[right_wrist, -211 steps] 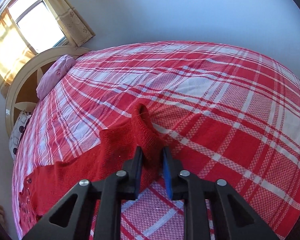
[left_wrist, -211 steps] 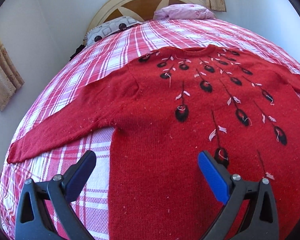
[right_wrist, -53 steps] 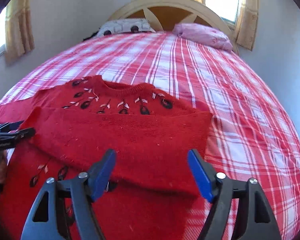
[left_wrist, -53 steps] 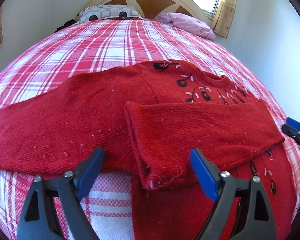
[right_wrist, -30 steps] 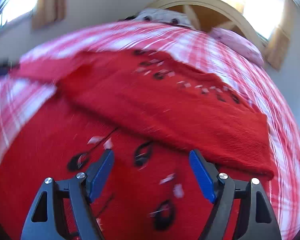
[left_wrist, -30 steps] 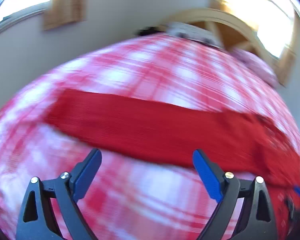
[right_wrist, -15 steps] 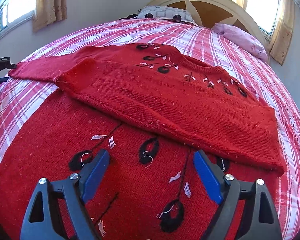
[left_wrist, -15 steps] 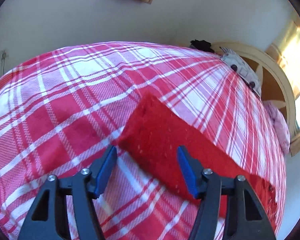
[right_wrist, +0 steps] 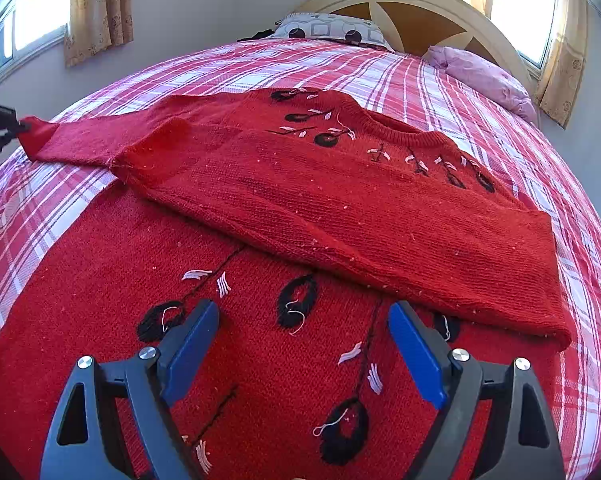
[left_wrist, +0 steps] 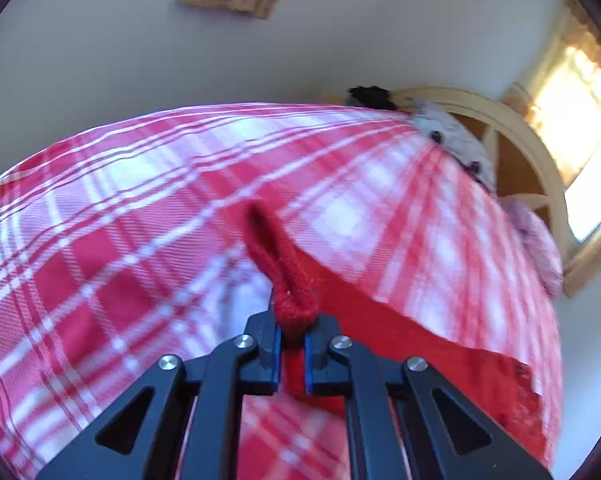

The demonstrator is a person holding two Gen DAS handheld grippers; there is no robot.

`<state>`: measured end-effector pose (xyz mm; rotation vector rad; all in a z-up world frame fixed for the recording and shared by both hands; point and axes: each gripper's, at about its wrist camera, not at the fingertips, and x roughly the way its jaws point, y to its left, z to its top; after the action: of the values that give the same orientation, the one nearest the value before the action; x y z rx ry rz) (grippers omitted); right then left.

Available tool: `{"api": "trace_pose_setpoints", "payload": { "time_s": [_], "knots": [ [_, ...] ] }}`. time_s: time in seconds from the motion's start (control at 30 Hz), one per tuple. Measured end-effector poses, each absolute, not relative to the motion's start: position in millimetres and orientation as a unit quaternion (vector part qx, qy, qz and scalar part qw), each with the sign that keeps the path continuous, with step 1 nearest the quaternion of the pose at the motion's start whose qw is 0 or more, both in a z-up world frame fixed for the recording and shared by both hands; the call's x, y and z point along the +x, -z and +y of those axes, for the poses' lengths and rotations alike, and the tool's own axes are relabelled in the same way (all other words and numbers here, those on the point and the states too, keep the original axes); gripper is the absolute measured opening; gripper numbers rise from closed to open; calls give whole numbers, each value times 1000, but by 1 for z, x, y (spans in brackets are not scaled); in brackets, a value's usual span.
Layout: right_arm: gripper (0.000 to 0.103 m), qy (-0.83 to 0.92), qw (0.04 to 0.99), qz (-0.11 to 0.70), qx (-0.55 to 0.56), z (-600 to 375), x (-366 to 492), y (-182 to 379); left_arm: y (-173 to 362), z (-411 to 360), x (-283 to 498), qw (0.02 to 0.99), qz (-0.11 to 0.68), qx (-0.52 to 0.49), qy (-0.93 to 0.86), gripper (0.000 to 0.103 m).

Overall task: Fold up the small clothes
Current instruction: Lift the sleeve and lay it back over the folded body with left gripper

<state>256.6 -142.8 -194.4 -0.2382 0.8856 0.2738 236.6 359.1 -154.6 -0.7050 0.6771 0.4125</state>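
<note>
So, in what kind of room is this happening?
Most likely a bedroom: a bed with a red plaid cover, pillows against a curved headboard, and curtained windows. A red sweater lies spread on the bed.

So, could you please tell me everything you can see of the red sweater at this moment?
The red sweater is a knitted pullover with a ribbed round neck, black embroidered ovals on thin stems and small pale stitches. It lies front up on the plaid bedspread. One sleeve is folded flat across the chest; the other stretches out sideways, its cuff pinched in the left gripper, whose jaws have just closed on it. The right gripper hovers open over the lower body.
</note>
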Motion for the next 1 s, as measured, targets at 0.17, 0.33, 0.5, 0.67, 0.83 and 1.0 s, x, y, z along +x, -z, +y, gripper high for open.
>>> {"api": "trace_pose_setpoints", "payload": {
  "time_s": [0.17,0.33,0.5,0.67,0.83,1.0],
  "knots": [
    [87,-139,900,400,-106,-149,245,172,121,310,252,871,329,-345,-120,8],
    [87,-141,901,404,-70,-173,239,152,98,260,268,871,324,-367,-47,8],
    [87,-121,907,399,-58,-201,225,140,69,204,285,878,303,-371,12,8],
    [87,-112,912,391,-47,-224,206,137,38,154,303,889,286,-354,57,8],
    [87,-105,912,395,-39,-240,194,145,20,108,314,896,276,-333,98,8],
    [87,-96,914,395,-12,-262,189,149,16,49,323,906,278,-292,127,8]
  ]
}}
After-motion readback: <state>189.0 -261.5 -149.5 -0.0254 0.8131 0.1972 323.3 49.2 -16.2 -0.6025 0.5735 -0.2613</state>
